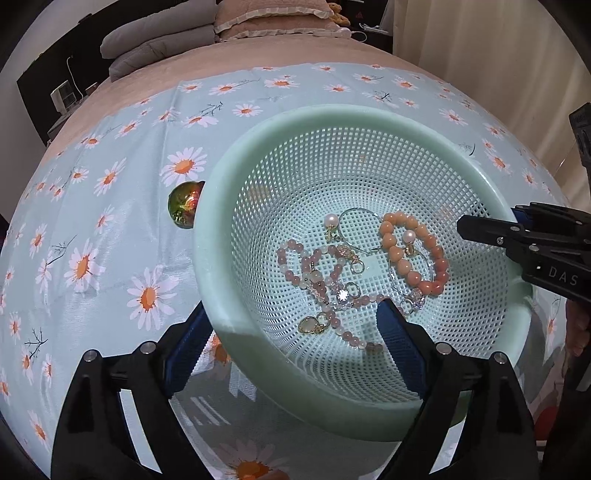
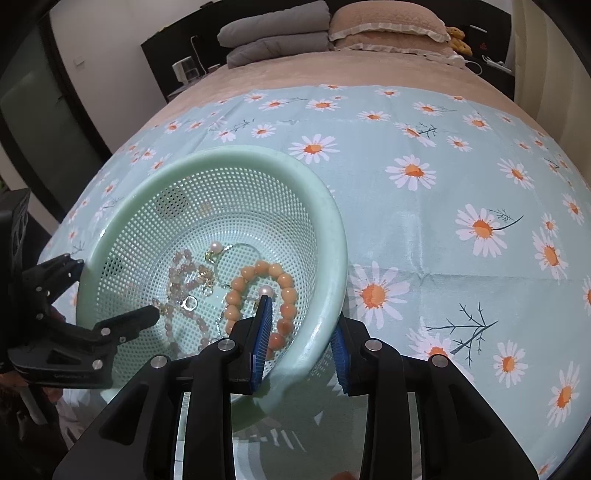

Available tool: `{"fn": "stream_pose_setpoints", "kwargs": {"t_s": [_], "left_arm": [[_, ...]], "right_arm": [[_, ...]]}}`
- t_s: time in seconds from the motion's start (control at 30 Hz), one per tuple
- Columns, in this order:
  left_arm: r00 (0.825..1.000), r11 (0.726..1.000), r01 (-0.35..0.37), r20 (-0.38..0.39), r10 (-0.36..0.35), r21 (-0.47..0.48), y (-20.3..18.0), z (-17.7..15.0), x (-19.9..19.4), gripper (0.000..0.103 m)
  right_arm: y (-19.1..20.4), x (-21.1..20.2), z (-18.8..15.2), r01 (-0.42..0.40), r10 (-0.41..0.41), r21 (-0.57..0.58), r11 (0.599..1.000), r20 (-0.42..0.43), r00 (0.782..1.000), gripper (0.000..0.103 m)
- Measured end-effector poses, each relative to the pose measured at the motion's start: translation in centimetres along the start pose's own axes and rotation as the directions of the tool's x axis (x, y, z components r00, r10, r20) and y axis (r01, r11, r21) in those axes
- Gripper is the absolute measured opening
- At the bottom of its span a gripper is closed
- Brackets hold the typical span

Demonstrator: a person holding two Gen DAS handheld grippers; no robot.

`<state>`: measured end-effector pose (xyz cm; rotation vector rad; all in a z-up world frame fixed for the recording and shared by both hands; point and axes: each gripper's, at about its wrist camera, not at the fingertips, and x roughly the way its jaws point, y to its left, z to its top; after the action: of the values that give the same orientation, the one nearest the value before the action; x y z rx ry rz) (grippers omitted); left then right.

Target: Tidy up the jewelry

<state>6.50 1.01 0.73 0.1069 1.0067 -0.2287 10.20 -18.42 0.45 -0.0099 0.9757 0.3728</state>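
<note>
A mint green mesh basket (image 1: pixel 221 206) (image 2: pixel 332 221) sits on the daisy cloth. It holds an orange bead bracelet (image 1: pixel 434 247) (image 2: pixel 286 282), a pale pink bead bracelet (image 1: pixel 325 291) (image 2: pixel 177 273), pearl earrings (image 1: pixel 331 220) (image 2: pixel 215 246) and small gold charms. My left gripper (image 1: pixel 291 332) is open and straddles the basket's near-left rim, one finger inside. My right gripper (image 2: pixel 301 325) is open and straddles the right rim; it shows at the right edge of the left wrist view (image 1: pixel 480 229). A shiny green-red bead ornament (image 1: pixel 183 205) lies outside, left of the basket.
The basket stands on a light blue daisy-print cloth (image 2: pixel 443 221) spread over a pink bed. Grey folded blankets (image 2: pixel 277 33) and a pink pillow (image 2: pixel 388 26) lie at the head. A dark bedside stand with small items (image 1: pixel 66 96) is at the far left.
</note>
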Motion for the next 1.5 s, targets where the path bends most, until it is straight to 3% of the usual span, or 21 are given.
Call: {"fn": "stream_pose_setpoints", "kwargs": {"t_s": [0.07, 0.33, 0.63, 0.83, 0.9, 1.13, 1.5], "left_arm": [[0.999, 1.000, -0.019, 0.029, 0.019, 0.007, 0.2, -0.1, -0.9, 0.091], [0.992, 0.996, -0.068, 0.101, 0.073, -0.058, 1.7, -2.4, -5.2, 0.094], [0.986, 0.994, -0.077, 0.142, 0.087, -0.076, -0.2, -6.6, -9.0, 0.095], [0.982, 0.998, -0.056, 0.180, 0.061, -0.036, -2.7, -9.3, -11.1, 0.095], [0.980, 0.998, -0.056, 0.190, 0.059, -0.020, -3.6, -10.1, -11.7, 0.095], [0.974, 0.995, -0.101, 0.207, 0.094, 0.026, -5.4, -11.9, -12.8, 0.097], [0.960, 0.992, -0.121, 0.251, 0.126, -0.036, -4.6, -12.9, -14.8, 0.097]], "right_arm": [[-0.3, -0.5, -0.2, 0.007, -0.007, 0.006, 1.000, 0.013, 1.000, 0.051], [-1.5, -6.0, -1.5, -0.039, 0.034, 0.049, 0.998, 0.117, 0.993, 0.052], [0.2, -9.4, -6.1, -0.051, 0.050, -0.001, 0.999, 0.134, 0.990, 0.059], [2.0, -11.2, -9.4, -0.050, 0.059, -0.059, 0.997, 0.158, 0.986, 0.074], [2.5, -11.7, -10.1, -0.048, 0.061, -0.080, 0.996, 0.166, 0.984, 0.085], [4.5, -12.9, -11.9, -0.001, 0.025, -0.129, 0.992, 0.186, 0.982, 0.088], [5.8, -13.8, -12.5, 0.013, 0.016, -0.139, 0.990, 0.202, 0.979, 0.088]]}}
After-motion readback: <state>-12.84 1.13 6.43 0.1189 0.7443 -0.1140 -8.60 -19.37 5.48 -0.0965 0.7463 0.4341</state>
